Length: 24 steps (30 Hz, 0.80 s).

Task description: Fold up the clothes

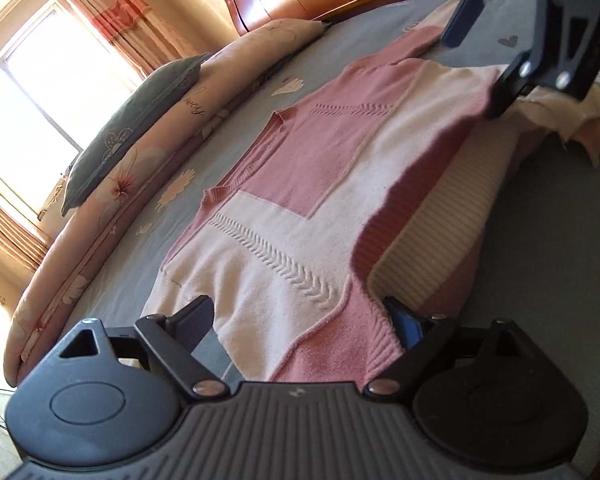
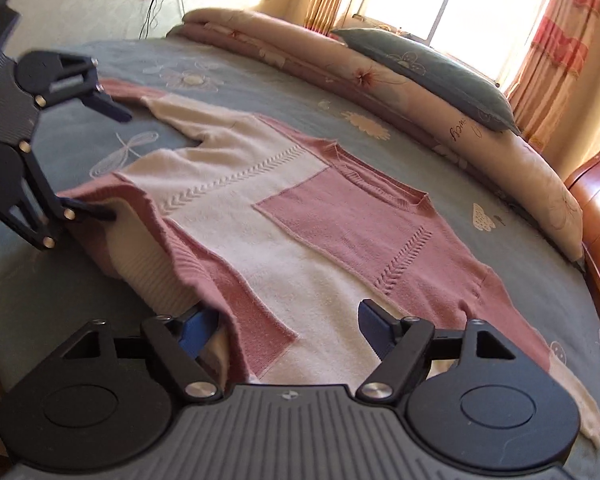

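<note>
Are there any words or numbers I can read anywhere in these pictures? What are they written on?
Dark cursive writing on the folded floral quilt: one slanted word, too blurred to spell out.
Small pale emblem on each gripper's ribbed body, left gripper and right gripper: a mark, not readable letters.
Pink and cream sweater, blue bedsheet: patterns only, no words.

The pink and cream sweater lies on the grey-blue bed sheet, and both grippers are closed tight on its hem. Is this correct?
Not quite. The sweater does lie on the bed sheet, but the grippers are not closed. The left wrist view shows the left gripper with jaws wide apart; the right wrist view shows the same for the right gripper. Fabric lies between the fingers, unpinched.
</note>
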{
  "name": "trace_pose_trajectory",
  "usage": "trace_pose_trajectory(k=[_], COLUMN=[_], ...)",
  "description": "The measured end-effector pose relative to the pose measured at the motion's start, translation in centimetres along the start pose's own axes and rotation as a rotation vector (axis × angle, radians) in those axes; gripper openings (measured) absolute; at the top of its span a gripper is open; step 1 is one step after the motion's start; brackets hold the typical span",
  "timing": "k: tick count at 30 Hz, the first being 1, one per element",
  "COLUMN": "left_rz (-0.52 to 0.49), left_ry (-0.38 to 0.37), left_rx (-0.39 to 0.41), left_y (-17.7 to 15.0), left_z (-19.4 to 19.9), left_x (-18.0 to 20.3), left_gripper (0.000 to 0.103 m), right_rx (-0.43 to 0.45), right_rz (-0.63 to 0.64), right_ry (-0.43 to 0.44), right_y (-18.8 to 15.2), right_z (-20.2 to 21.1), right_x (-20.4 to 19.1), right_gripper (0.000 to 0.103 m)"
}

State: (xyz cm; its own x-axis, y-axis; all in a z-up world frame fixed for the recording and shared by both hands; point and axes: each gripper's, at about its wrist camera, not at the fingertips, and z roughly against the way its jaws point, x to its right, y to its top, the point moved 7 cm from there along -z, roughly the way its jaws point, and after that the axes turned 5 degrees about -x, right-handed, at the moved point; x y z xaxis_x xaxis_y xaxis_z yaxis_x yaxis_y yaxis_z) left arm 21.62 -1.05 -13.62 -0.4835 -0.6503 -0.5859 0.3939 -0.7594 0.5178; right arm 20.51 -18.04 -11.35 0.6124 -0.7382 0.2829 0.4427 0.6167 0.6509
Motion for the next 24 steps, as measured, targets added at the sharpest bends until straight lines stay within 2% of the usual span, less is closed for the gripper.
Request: trace_pose_trajectory(k=[2, 8, 13, 15, 17, 19, 22, 24], left_rz=[0.007, 0.020, 0.001, 0.004, 0.007, -0.004, -0.078, -0.142], left_ry=[-0.003, -0.005, -0.017, -0.027, -0.040, -0.077, -0.120, -0.117], left_rx=[-0.002, -0.001, 0.005, 0.003, 0.004, 0.020, 0.035, 0.031], left_y=[-0.2, -0.3, -0.7, -0.9, -1.2, -1.4, -1.7, -2.0], left_z=[-0.2, 0.0, 0.6, 0.9, 1.3, 2.1, 3.0, 3.0], left_x=[-0.1, -0.1, -0.2, 0.1, 0.5, 1.7, 4.5, 6.3], left_gripper=[0.091, 0.091, 0.091, 0.091, 0.091, 0.091, 0.091, 0.091], right_rx=[0.018, 0.012, 0.065, 0.075, 0.050, 0.053, 0.055, 0.048], right_rz=[-0.010, 0.153, 0.369, 0.454, 0.513, 0.537, 0.510, 0.500], right_ry=[0.014, 0.022, -0.074, -0.102, -0.130, -0.137, -0.111, -0.102], right_y=[-0.3, -1.5, -1.4, -1.4, -1.4, -1.4, -1.2, -1.2], right_z=[1.0, -0.4, -2.0, -2.3, -2.4, -1.8, -1.0, -0.7], right_x=[-0.2, -4.6, -7.4, -8.3, -8.8, -9.0, -9.0, -9.0], right_gripper=[0.081, 0.081, 0.078, 0.066, 0.031, 0.029, 0.029, 0.029])
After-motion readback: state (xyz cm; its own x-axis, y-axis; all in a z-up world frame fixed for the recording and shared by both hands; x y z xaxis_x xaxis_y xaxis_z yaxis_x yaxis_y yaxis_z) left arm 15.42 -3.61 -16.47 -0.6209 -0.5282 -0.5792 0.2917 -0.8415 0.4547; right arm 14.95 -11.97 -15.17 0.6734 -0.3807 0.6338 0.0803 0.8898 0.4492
